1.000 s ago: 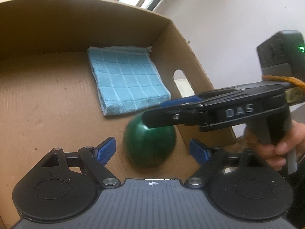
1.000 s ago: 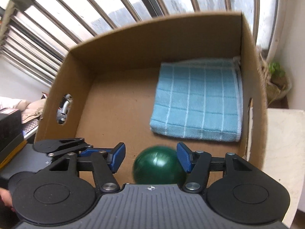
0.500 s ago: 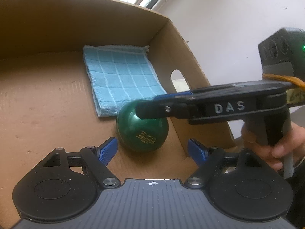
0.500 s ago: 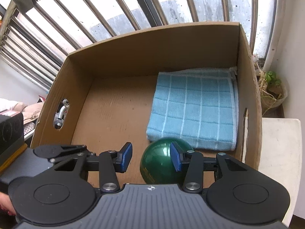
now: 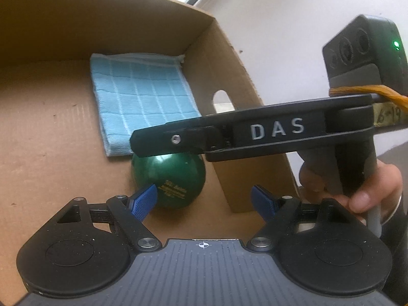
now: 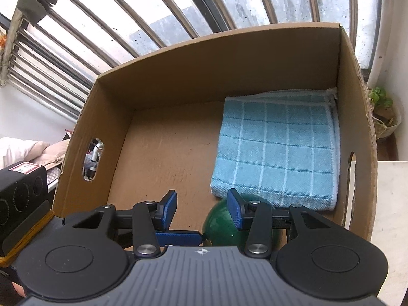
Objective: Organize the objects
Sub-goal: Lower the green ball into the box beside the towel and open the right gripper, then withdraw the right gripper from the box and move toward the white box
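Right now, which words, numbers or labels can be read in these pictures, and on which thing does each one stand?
"DAS": raised letters on the right gripper's side.
"6-19": handwritten tag at its rear; reading uncertain.
Gold print on the green ball: too small to read.
Red-edged sticker on the black device: blurred.

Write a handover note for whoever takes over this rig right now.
Left claw: open, empty, low beside the green ball.
Right claw: open, empty, over the ball.
Ball sits on the cardboard box floor by the near edge of the folded blue towel.
Done: towel and ball are in the box.
To do: probably withdraw both claws; no other items in view.
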`<state>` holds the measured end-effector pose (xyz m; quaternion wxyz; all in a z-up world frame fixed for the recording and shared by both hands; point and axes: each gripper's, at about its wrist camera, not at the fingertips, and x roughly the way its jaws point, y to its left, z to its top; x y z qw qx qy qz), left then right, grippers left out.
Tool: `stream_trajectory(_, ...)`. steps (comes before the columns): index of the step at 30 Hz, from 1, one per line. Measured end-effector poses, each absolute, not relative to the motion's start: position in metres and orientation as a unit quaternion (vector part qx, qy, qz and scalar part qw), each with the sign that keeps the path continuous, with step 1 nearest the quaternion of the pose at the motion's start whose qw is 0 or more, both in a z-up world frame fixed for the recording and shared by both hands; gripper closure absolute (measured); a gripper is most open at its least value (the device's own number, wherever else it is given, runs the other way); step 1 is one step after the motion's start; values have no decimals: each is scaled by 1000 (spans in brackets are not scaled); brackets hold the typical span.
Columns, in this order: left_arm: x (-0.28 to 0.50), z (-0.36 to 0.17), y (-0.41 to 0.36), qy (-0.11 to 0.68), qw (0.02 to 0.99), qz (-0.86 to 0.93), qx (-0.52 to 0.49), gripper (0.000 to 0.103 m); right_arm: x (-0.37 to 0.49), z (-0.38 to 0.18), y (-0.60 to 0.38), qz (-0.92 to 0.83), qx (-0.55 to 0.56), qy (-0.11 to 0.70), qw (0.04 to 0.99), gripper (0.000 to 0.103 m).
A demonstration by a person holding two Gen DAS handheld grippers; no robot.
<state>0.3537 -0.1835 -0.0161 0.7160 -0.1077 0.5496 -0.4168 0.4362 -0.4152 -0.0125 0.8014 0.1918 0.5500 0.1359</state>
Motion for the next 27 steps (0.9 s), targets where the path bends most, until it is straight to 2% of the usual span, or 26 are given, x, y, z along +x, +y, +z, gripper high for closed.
stream_trajectory(16,360,-24,-193,566,711,-404,-105,21,457,-38,-411,145,199,595,765,56)
stream_trajectory(23,355,-23,-197,566,709,-407,-108,21,444,-34,-423,130,207,597,764,56)
stream_trajectory(27,339,-3,-189,536,735,-403,-100,20,431,-15,-424,128,213,566,786,53)
